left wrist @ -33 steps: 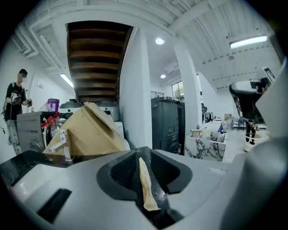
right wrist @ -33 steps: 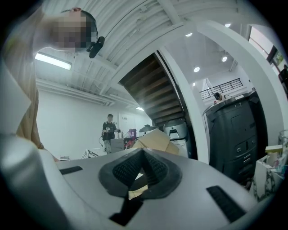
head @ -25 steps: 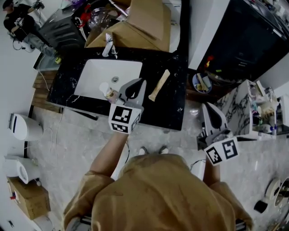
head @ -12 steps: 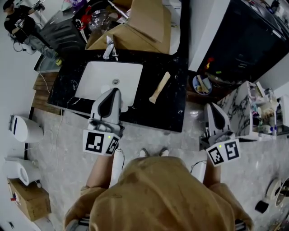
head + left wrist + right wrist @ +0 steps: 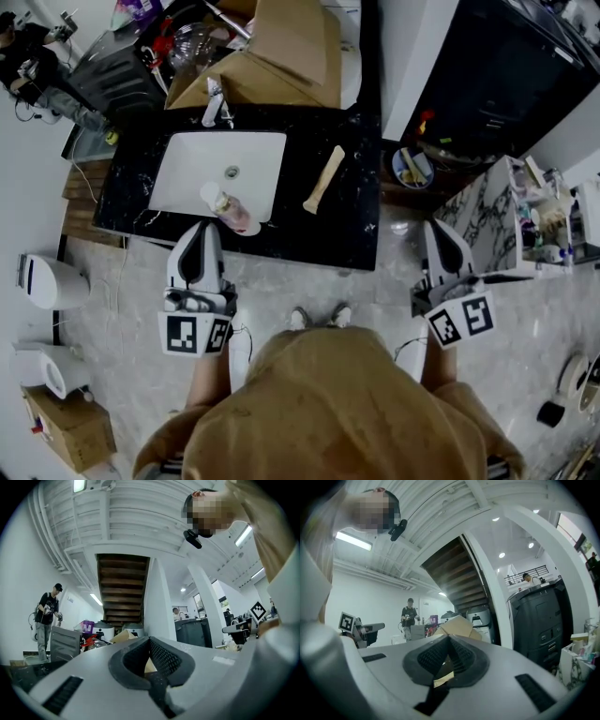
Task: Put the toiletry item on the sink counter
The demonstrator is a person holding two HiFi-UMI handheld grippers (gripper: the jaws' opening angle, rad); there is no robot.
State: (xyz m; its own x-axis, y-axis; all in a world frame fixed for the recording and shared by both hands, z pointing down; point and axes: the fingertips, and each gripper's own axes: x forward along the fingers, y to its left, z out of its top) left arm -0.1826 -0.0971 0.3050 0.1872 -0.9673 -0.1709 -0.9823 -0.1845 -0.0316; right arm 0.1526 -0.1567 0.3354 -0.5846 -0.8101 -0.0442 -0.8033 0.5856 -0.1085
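A pinkish toiletry bottle (image 5: 232, 213) with a white cap lies on its side across the front rim of the white basin (image 5: 187, 169), which is set in the black sink counter (image 5: 352, 220). My left gripper (image 5: 207, 227) is shut and empty. It hovers over the floor just in front of the counter's edge, its tip a short way from the bottle. In the left gripper view the left gripper (image 5: 150, 642) shows its pads closed together. My right gripper (image 5: 432, 225) is off to the right of the counter. In its own view the right gripper (image 5: 449, 639) is shut, with nothing held.
A pale wooden-handled item (image 5: 323, 178) lies on the counter right of the basin. The faucet (image 5: 214, 101) and cardboard boxes (image 5: 281, 47) stand behind. A bowl (image 5: 411, 167) and a marble shelf unit (image 5: 497, 216) are at the right, white appliances (image 5: 47, 281) on the floor at the left.
My left gripper has drawn back from over the basin toward the person, off the counter. The bottle stays lying at the basin's front rim. The right gripper has kept still.
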